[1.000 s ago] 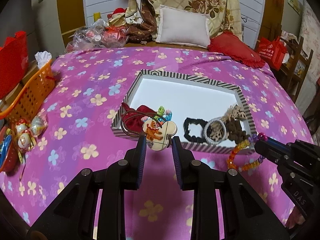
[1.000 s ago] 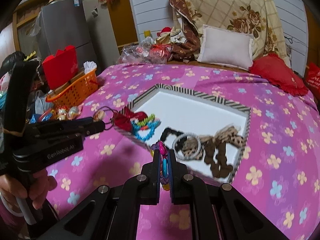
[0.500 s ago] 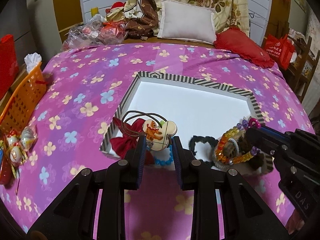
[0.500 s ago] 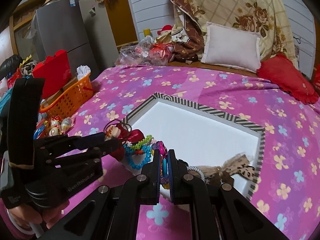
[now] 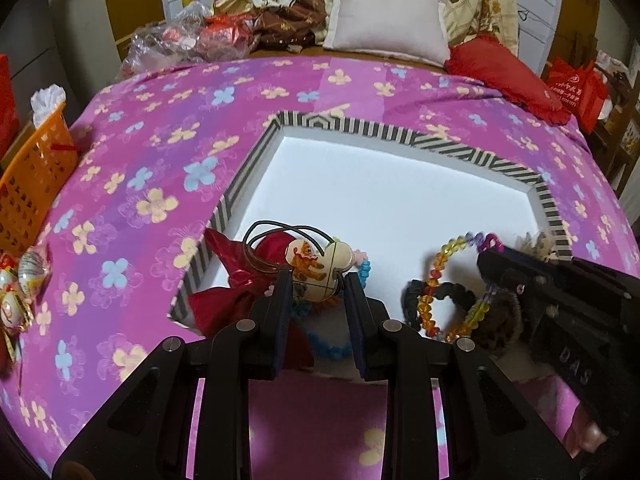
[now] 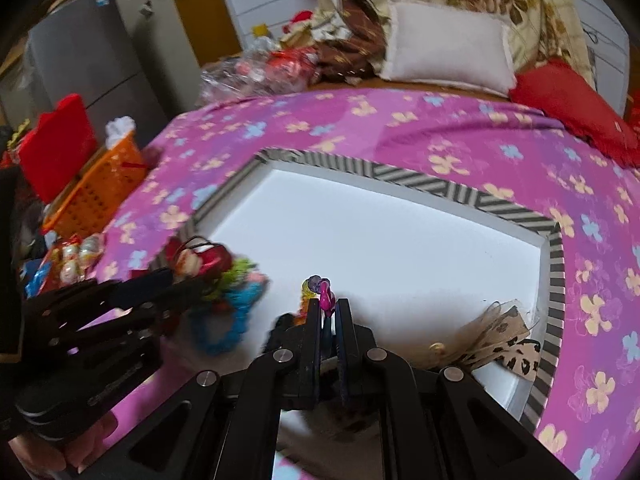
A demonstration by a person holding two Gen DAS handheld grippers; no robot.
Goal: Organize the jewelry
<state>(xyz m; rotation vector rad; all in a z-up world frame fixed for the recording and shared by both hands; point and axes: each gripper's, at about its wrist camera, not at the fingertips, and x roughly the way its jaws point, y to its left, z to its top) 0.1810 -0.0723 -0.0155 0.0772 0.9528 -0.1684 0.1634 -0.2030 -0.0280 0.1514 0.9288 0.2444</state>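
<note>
My left gripper (image 5: 316, 282) is shut on a cream mouse-head pendant (image 5: 318, 270) with a cartoon picture and a thin dark cord, held over the near left corner of a white box with a striped rim (image 5: 404, 134). My right gripper (image 6: 329, 307) is shut on a bracelet of coloured beads (image 5: 452, 292), whose pink and purple beads (image 6: 320, 292) show above the jaws. In the box lie a red bow (image 5: 232, 284), a blue beaded ring (image 6: 236, 312), a black scrunchie (image 5: 412, 300) and a leopard-print bow (image 6: 500, 340).
The box (image 6: 554, 264) rests on a pink flowered bedspread (image 5: 160, 160). An orange basket (image 5: 28, 184) and wrapped trinkets (image 5: 20, 288) sit at the left edge. A white pillow (image 5: 388, 36) and red cushion (image 5: 504, 72) lie at the back. A hand (image 6: 60, 448) holds the left gripper.
Both grippers have moved forward and down, from in front of the box to over its near part, still holding the pendant and the bead bracelet.
</note>
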